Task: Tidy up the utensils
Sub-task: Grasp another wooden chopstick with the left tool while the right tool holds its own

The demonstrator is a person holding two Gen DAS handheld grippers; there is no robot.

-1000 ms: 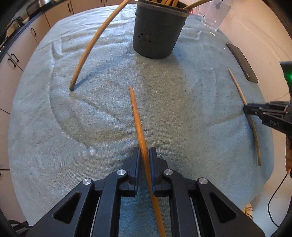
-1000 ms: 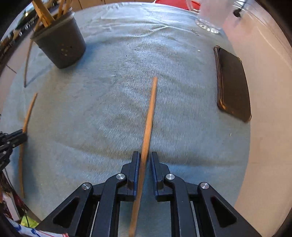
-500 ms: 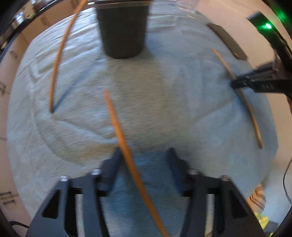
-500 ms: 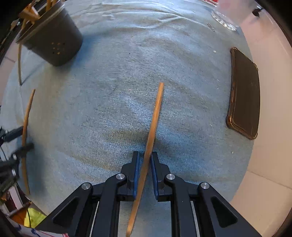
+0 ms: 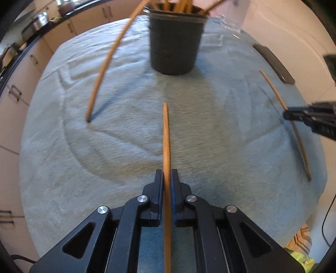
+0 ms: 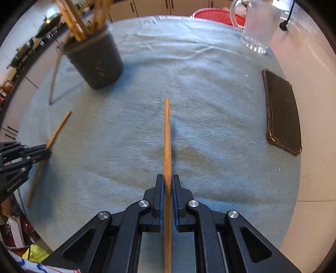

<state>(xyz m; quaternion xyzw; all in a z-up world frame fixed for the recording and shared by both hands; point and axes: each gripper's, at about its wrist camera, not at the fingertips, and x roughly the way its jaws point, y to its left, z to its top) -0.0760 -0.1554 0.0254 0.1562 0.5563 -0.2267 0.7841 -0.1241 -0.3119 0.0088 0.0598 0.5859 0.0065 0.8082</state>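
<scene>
My left gripper (image 5: 167, 174) has its jaws closing tight, pads pressed on a wooden chopstick (image 5: 166, 142) that points straight ahead over the grey-blue cloth. My right gripper (image 6: 168, 178) grips a second wooden chopstick (image 6: 167, 136) the same way, jaws closing tight on it. Beyond both stands a dark utensil holder (image 5: 175, 40) (image 6: 94, 61) with several wooden sticks in it. A long stick (image 5: 105, 69) leans out of the holder, its tip resting on the cloth. Each gripper shows at the edge of the other's view: the right gripper (image 5: 286, 114) and the left gripper (image 6: 47, 152).
A dark phone (image 6: 282, 111) lies on the cloth's right edge. A glass mug (image 6: 258, 25) stands at the far right, with a red basket (image 6: 212, 13) behind the table. Kitchen cabinets (image 5: 19, 92) run along the left. The cloth (image 6: 210, 84) covers the round table.
The left jaws opened wide half a second ago and have shut again on the chopstick, which now points straight instead of slanting left. The right chopstick has also straightened in its grip.
</scene>
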